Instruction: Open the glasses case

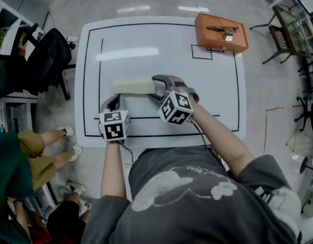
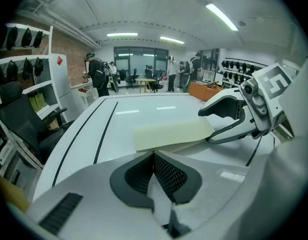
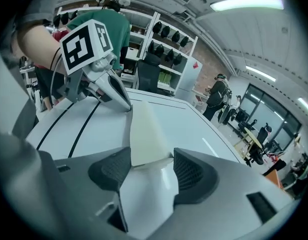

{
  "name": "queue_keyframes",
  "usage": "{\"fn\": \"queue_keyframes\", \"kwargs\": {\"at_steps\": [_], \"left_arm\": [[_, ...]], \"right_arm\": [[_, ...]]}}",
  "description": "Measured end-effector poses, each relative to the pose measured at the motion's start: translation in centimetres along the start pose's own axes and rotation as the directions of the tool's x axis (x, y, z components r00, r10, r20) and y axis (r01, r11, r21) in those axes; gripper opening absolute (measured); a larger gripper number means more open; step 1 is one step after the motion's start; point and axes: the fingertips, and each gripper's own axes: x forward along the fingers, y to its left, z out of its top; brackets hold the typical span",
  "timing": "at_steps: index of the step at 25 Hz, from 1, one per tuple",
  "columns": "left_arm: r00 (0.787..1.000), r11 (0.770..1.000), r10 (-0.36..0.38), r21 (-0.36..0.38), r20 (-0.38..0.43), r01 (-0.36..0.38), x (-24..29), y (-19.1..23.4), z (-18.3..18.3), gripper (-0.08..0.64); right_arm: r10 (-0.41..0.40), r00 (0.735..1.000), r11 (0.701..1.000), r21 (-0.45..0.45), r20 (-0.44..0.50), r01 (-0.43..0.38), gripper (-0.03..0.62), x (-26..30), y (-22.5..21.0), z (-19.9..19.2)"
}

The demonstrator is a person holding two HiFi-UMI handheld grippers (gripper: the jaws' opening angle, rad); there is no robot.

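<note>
The case (image 1: pixel 132 87) is being closed on at its right end by the right gripper's (image 3: pixel 151 158) fingers, probably for prising, while the left gripper's (image 2: pixel 154 155) fingers are held together at its near-left corner, apparently as a brace.

Counting on view | one white rectangular table with black lines (image 1: pixel 161 39) | one cream oblong glasses case (image 1: pixel 132 87) | one orange rectangular box (image 1: pixel 207 38) | one black office chair (image 1: pixel 47 60) | two grippers: left gripper (image 1: pixel 116 98), right gripper (image 1: pixel 154 88), jaws closing around case end

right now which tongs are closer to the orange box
Right. The right tongs, closing around the right end of the glasses case, lie toward the orange box; the left tongs sit at the case's left end, farther off.
</note>
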Motion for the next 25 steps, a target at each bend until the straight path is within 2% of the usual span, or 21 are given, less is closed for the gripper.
{"fn": "queue_keyframes", "kwargs": {"at_steps": [5,13,22,25], "left_arm": [[1.0,1.0,-0.008,0.008,0.001,0.008,0.0,-0.1,0.1,0.002],[0.999,1.0,-0.028,0.001,-0.018,0.028,0.0,0.0,-0.1,0.002],[0.999,0.999,-0.036,0.008,-0.022,0.037,0.0,-0.1,0.0,0.002],[0.999,0.999,-0.034,0.016,-0.025,0.034,0.1,-0.1,0.0,0.002]], "right_arm": [[0.03,0.999,1.0,-0.006,-0.024,-0.031,0.258,0.0,0.1,-0.2],[0.091,0.996,0.992,0.087,-0.01,-0.09,0.259,-0.4,-0.4,0.3],[0.073,0.996,0.983,0.165,0.043,-0.079,0.222,-1.0,-1.5,1.0],[0.013,0.996,0.985,0.172,0.083,-0.028,0.142,-1.1,-2.9,1.7]]}}
